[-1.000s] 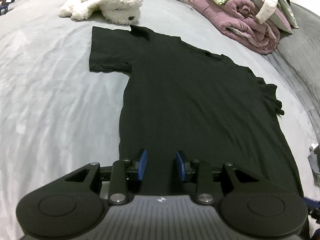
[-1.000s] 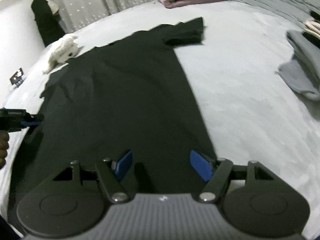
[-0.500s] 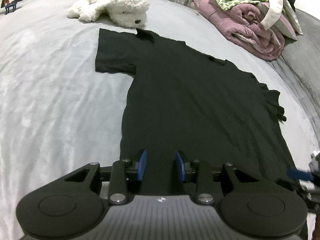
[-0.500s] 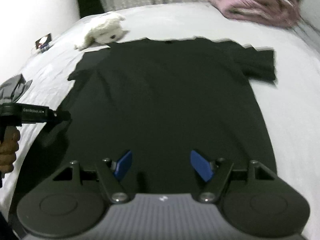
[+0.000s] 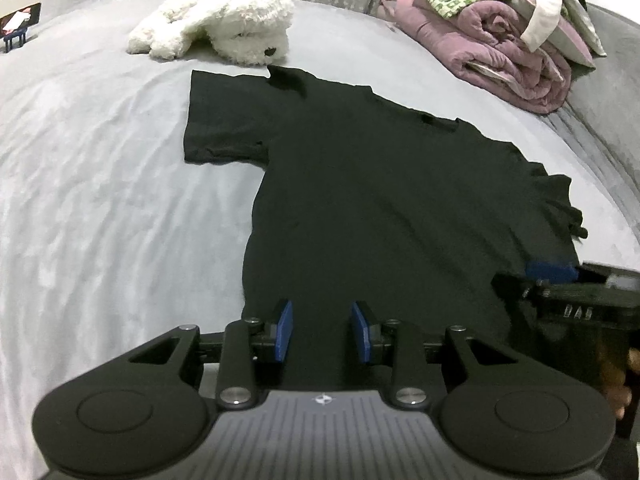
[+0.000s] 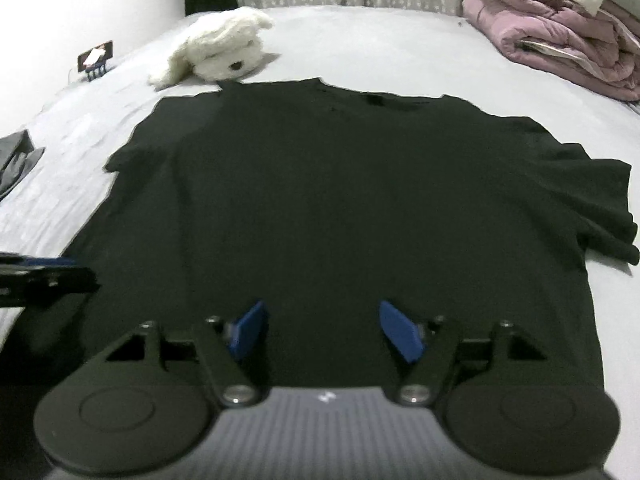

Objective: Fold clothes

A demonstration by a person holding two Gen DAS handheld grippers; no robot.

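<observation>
A black T-shirt (image 5: 380, 200) lies flat and spread out on the grey bed, collar at the far end; it also shows in the right wrist view (image 6: 352, 208). My left gripper (image 5: 322, 332) is open and empty over the shirt's bottom hem near its left corner. My right gripper (image 6: 326, 330) is open wider and empty over the hem's middle. The right gripper also shows at the right edge of the left wrist view (image 5: 560, 280). The left gripper shows at the left edge of the right wrist view (image 6: 44, 272).
A white plush toy (image 5: 224, 24) lies just beyond the shirt's collar. A pile of pink and green bedding (image 5: 504, 28) sits at the far right. A small phone on a stand (image 6: 96, 58) is at the far left. A grey garment (image 6: 16, 160) lies at the left edge.
Both grippers have swung round toward the shirt's collar. The right gripper has moved left along the hem and come into the left wrist view. Both stay open.
</observation>
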